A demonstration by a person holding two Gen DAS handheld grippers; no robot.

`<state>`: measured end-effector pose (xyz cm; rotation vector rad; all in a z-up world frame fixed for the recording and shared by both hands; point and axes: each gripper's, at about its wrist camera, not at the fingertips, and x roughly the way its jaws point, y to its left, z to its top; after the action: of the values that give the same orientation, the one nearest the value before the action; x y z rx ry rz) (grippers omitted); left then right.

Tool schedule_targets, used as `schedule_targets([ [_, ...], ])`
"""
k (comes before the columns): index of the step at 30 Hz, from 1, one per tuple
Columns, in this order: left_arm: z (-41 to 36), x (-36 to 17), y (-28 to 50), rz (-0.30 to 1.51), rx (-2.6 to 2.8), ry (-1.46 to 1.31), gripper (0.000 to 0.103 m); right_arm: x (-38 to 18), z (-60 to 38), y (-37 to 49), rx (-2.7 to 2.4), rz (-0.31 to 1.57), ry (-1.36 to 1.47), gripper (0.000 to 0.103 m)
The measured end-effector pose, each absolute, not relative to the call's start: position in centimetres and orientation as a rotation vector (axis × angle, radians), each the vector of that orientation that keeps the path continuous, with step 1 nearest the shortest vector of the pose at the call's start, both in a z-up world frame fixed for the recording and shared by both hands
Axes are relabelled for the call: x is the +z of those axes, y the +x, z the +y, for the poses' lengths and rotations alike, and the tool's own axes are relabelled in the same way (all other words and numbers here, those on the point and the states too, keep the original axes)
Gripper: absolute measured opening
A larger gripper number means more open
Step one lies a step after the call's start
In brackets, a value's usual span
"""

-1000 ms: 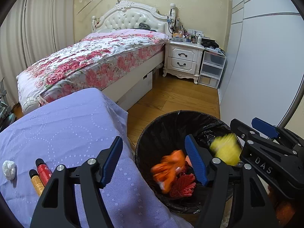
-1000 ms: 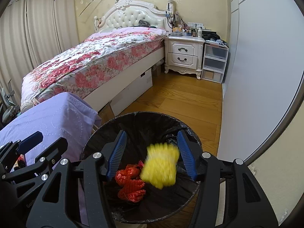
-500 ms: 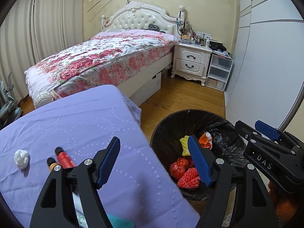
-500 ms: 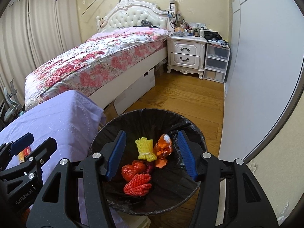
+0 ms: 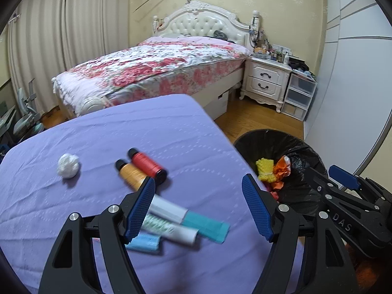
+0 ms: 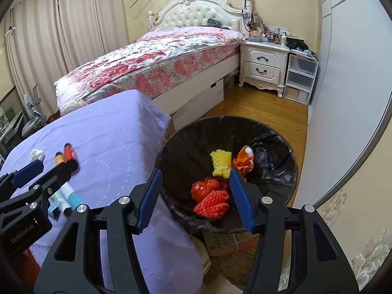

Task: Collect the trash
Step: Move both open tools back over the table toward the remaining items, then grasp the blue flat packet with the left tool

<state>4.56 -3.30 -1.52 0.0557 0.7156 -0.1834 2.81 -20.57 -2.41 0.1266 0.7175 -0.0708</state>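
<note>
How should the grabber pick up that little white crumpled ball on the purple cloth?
Probably from straight above. The white crumpled ball is small, roundish and lies alone on the purple cloth, apart from the bottles. Close the left gripper jaws across its middle; any side works, and soft paper should squash.

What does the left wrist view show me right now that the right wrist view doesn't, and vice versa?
Only the left wrist view shows the tubes on the purple cloth unobstructed, between the open left gripper fingers.

Only the right wrist view shows the red foam nets low in the trash bin and the cardboard box beneath it, framed by the open right gripper.

Both show the white wad, two small bottles, yellow net and orange wrapper.
</note>
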Motion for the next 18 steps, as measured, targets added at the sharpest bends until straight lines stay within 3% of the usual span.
schedule_targets([
  [18,2.7,-4.0,3.2,0.795,-0.027,0.012,0.071,-3.5,-16.6,0.3,0.018,0.746,0.103,0.056],
])
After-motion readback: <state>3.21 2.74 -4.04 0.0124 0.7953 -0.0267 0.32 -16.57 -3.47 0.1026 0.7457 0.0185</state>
